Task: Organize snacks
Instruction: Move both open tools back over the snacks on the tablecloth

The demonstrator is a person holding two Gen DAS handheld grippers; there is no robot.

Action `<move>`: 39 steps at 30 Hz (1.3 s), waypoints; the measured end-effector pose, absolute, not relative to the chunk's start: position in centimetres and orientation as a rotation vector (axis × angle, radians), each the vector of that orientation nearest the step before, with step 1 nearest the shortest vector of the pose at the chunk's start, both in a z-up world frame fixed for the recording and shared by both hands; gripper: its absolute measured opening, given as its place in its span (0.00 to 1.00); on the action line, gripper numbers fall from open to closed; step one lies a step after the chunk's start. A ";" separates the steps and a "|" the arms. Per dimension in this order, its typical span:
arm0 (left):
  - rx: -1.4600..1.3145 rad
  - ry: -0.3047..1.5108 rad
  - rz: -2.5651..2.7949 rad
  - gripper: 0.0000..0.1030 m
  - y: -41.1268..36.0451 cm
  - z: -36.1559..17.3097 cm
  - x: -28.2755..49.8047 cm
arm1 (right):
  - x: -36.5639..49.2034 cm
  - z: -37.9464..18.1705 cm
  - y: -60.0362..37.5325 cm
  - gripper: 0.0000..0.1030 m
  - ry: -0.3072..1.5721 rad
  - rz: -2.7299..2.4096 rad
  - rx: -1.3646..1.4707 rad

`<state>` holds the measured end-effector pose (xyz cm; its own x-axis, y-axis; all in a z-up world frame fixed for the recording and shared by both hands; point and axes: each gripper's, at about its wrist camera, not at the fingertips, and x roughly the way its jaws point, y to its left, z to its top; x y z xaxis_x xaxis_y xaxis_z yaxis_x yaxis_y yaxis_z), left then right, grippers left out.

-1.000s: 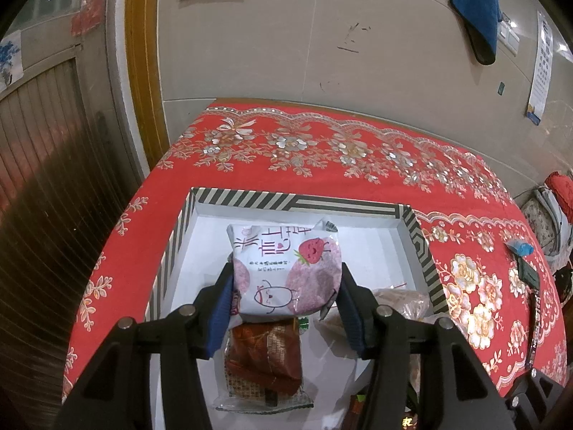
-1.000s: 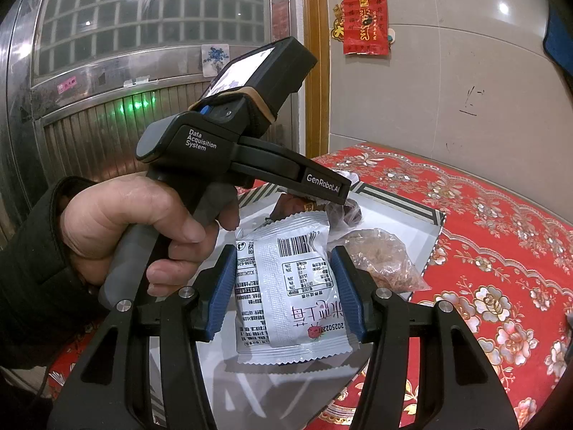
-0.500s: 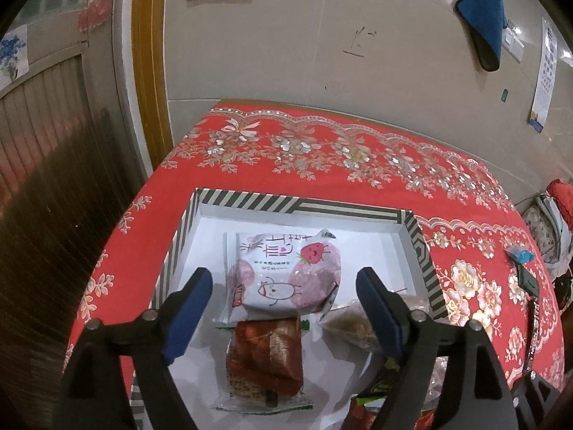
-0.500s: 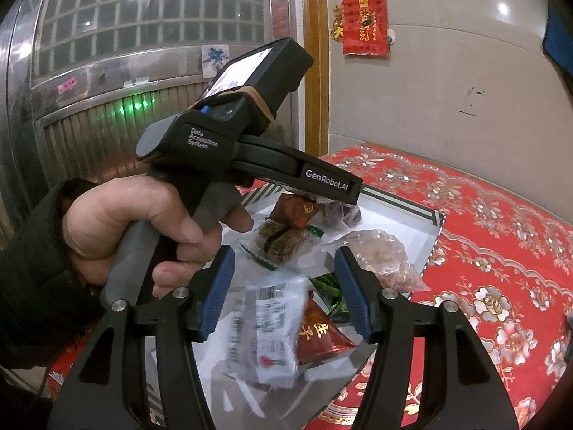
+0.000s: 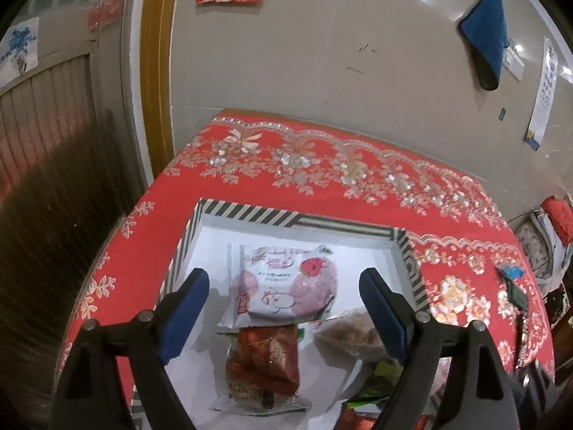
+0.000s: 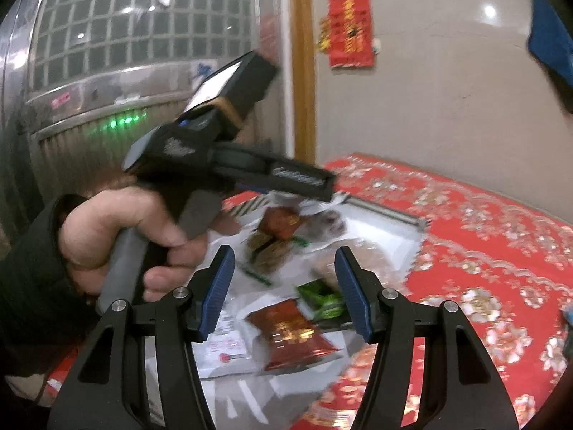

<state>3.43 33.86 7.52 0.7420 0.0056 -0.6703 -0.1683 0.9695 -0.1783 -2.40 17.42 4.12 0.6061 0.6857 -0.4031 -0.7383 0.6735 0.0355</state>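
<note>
A white tray with a striped rim (image 5: 250,211) sits on the red flowered tablecloth (image 5: 322,165). In it lie a pink-and-white strawberry packet (image 5: 283,283), a red-brown wrapped snack (image 5: 266,354) and a clear bag of brown pieces (image 5: 352,333). My left gripper (image 5: 284,304) is open and empty above the pink packet. My right gripper (image 6: 284,286) is open and empty over the tray's near end, above a red packet (image 6: 293,337), a green packet (image 6: 322,297) and a white barcode packet (image 6: 225,347). The person's hand holds the left gripper's body (image 6: 222,165) in the right wrist view.
The table stands against a tiled wall (image 5: 322,53), with a door frame (image 5: 154,71) and a metal shutter (image 6: 89,136) to the left. Small items (image 5: 512,286) lie near the table's right edge. Bags (image 5: 548,236) sit beyond it.
Both grippers opened. The left let the pink strawberry packet down into the tray and pulled back. The right dropped the white barcode packet into the tray's near end.
</note>
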 end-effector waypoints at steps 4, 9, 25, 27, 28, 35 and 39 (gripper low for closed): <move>-0.242 0.684 0.093 0.89 32.8 8.8 3.1 | -0.9 5.2 13.5 0.57 0.402 0.721 -0.027; -0.194 0.688 0.011 0.94 27.7 10.8 2.1 | 1.2 5.8 5.8 0.57 0.441 0.580 0.091; 0.236 0.812 -0.318 0.97 -0.2 4.6 1.4 | 2.7 1.9 -19.2 0.57 0.593 0.154 0.431; 0.268 0.818 -0.324 0.94 -1.7 3.7 1.4 | 2.8 2.0 -19.7 0.57 0.583 0.124 0.432; 0.283 0.823 -0.326 0.88 -2.3 3.4 1.4 | 2.9 2.2 -19.8 0.57 0.577 0.114 0.431; 0.325 0.884 -0.291 0.66 -3.3 1.4 2.3 | 2.2 2.4 -19.7 0.57 0.565 0.141 0.443; 0.257 0.877 -0.363 0.68 -3.0 1.9 2.0 | 2.2 2.3 -19.5 0.57 0.566 0.144 0.445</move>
